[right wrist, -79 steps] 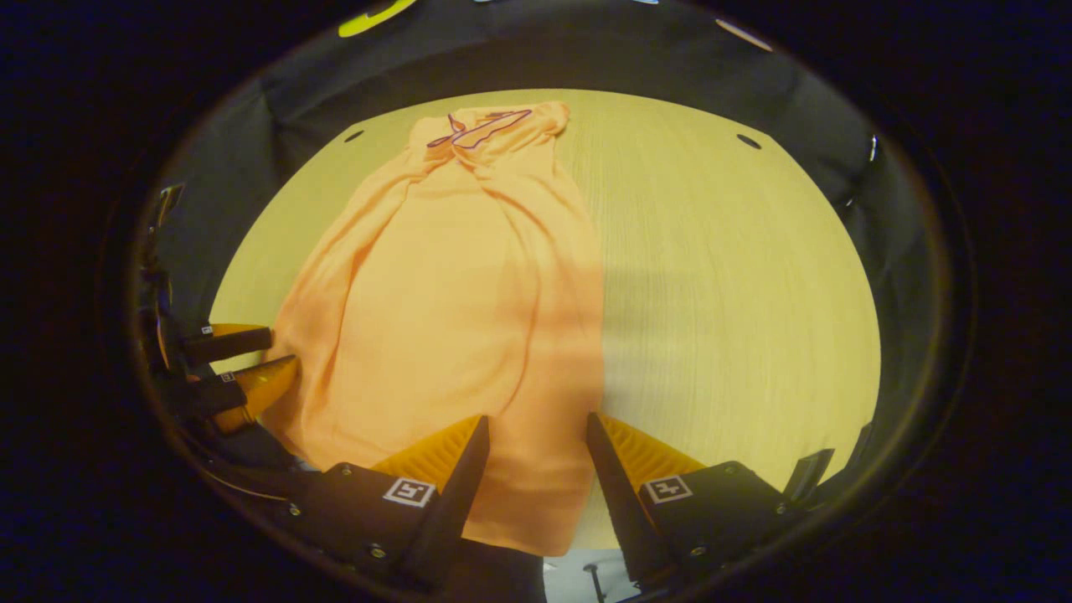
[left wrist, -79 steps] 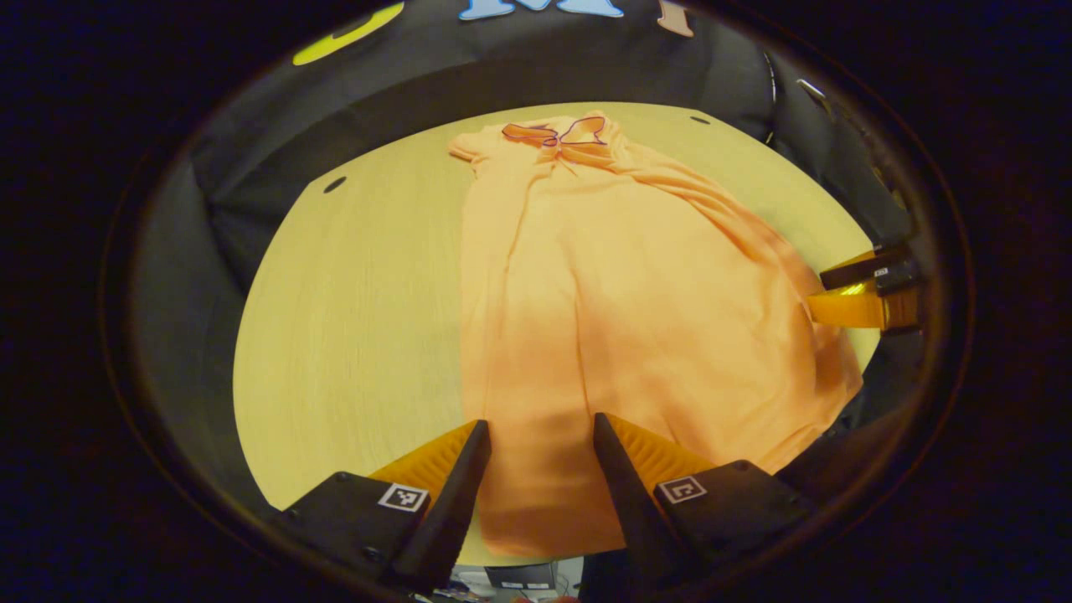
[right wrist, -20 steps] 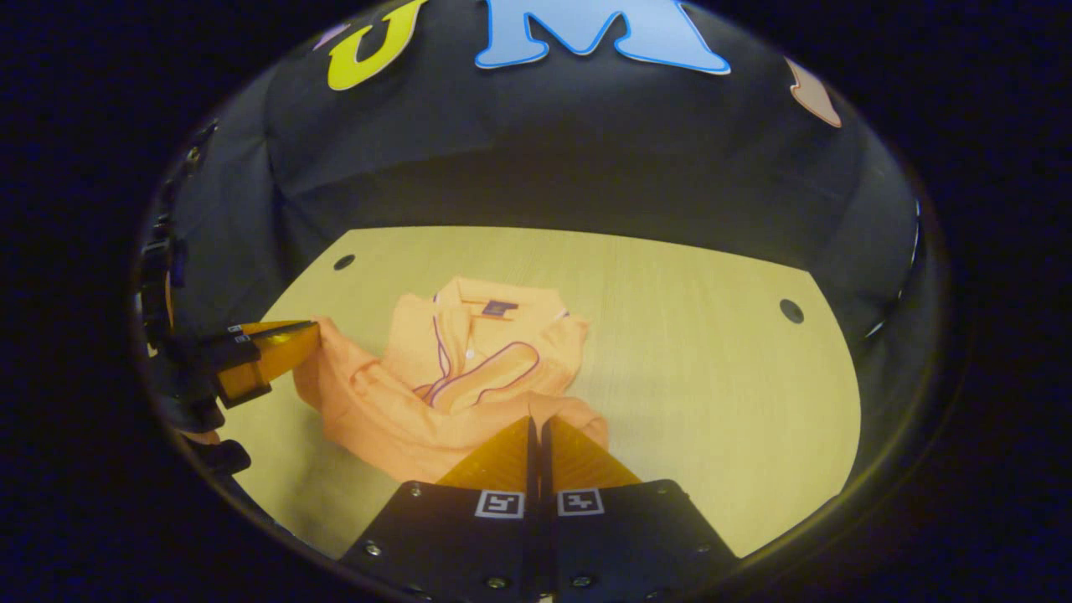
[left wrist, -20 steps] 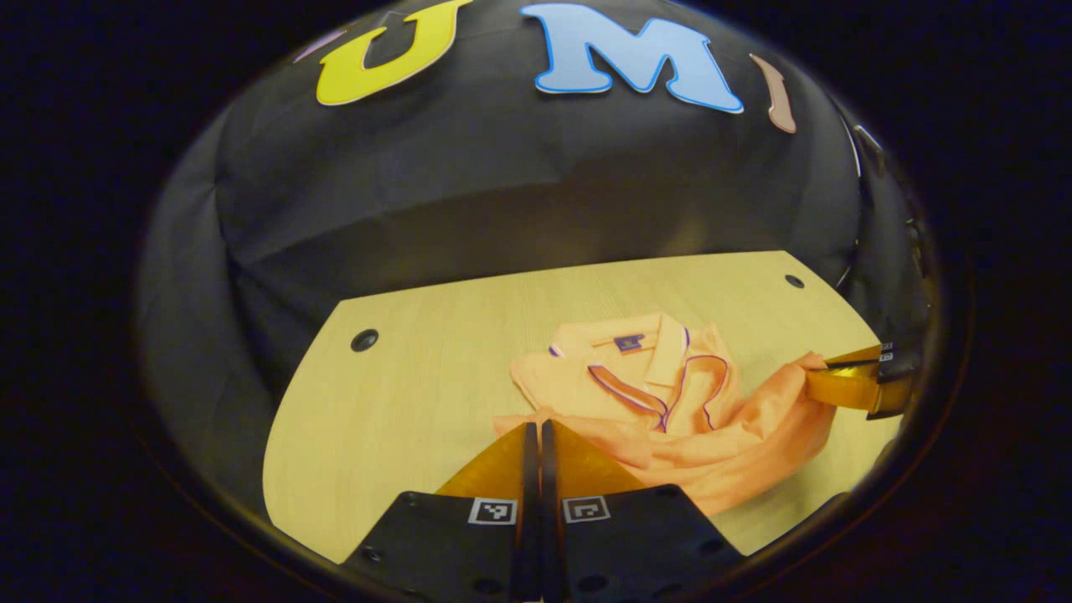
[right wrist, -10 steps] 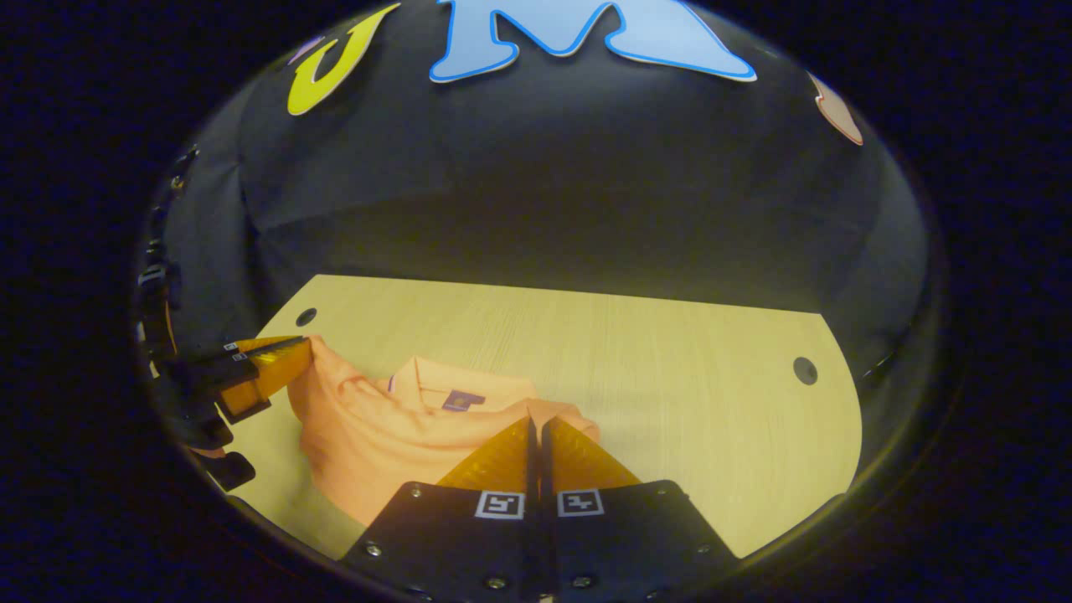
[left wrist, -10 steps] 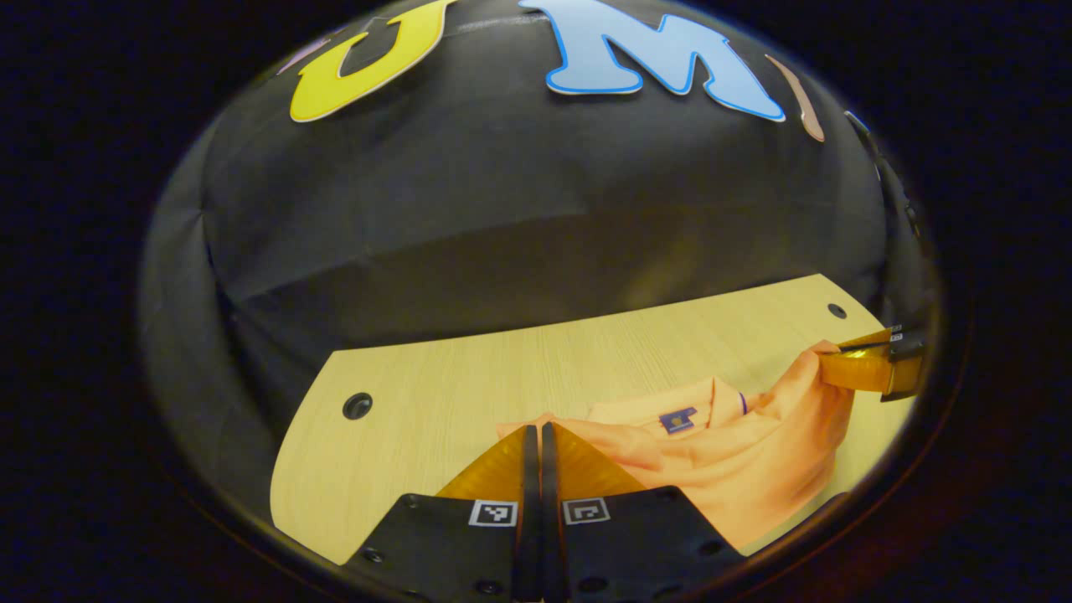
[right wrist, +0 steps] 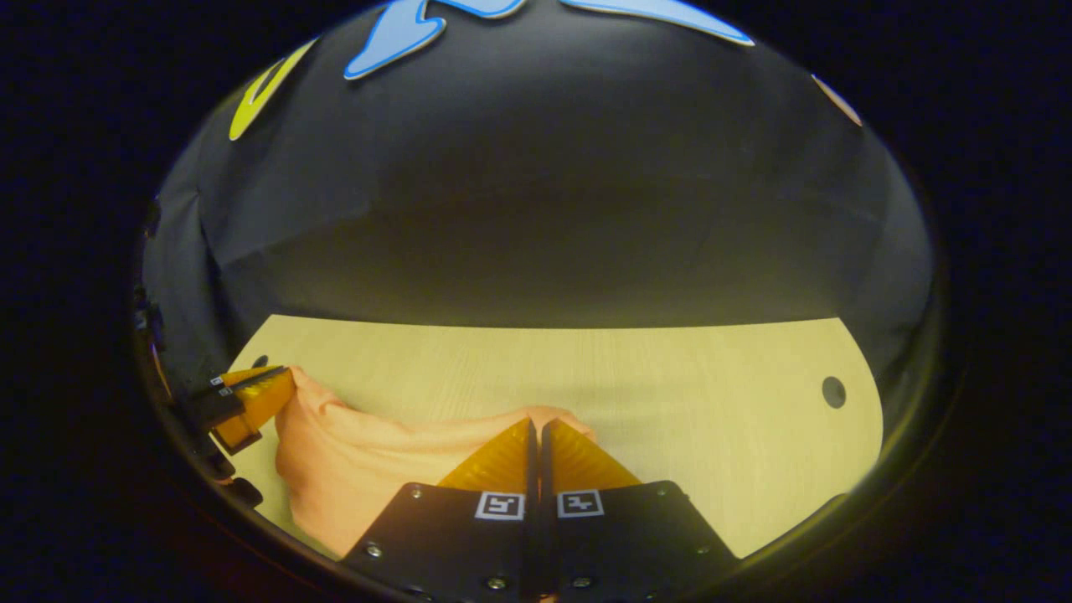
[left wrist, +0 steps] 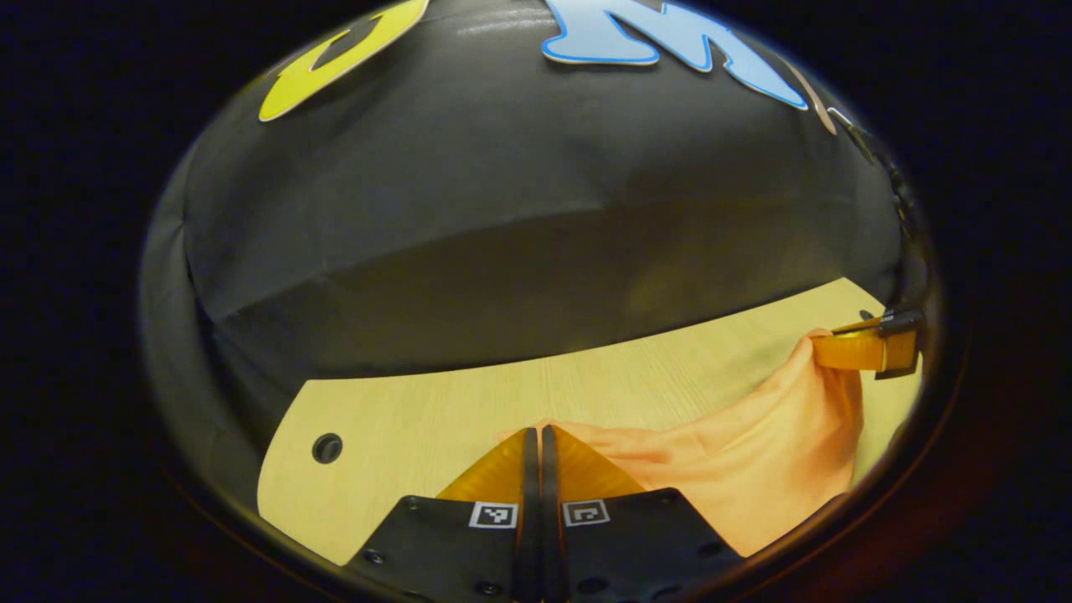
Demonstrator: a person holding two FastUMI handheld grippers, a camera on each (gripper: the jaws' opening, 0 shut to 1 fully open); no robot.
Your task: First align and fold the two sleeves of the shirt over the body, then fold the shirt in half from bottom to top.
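The orange shirt (left wrist: 745,469) hangs as a sagging band of cloth between the two grippers above the far part of the wooden table (left wrist: 435,410). My left gripper (left wrist: 533,434) is shut on the shirt's bottom edge at one corner. My right gripper (right wrist: 534,425) is shut on the same edge at the other corner, with the shirt (right wrist: 377,469) stretching off to its left. The right gripper (left wrist: 825,346) shows at the right of the left gripper view, and the left gripper (right wrist: 280,378) at the left of the right gripper view. The collar and sleeves are hidden under the lifted cloth.
The table's back edge meets the black cloth wall (left wrist: 502,209) close ahead. A round hole (left wrist: 327,448) sits near the table's left corner and another round hole (right wrist: 833,391) near its right corner. Bare tabletop (right wrist: 670,402) lies to the right of the shirt.
Both grippers, shut on the shirt's bottom edge, have carried it farther toward the back of the table. The collar, seen half a second ago, is now covered by the lifted cloth.
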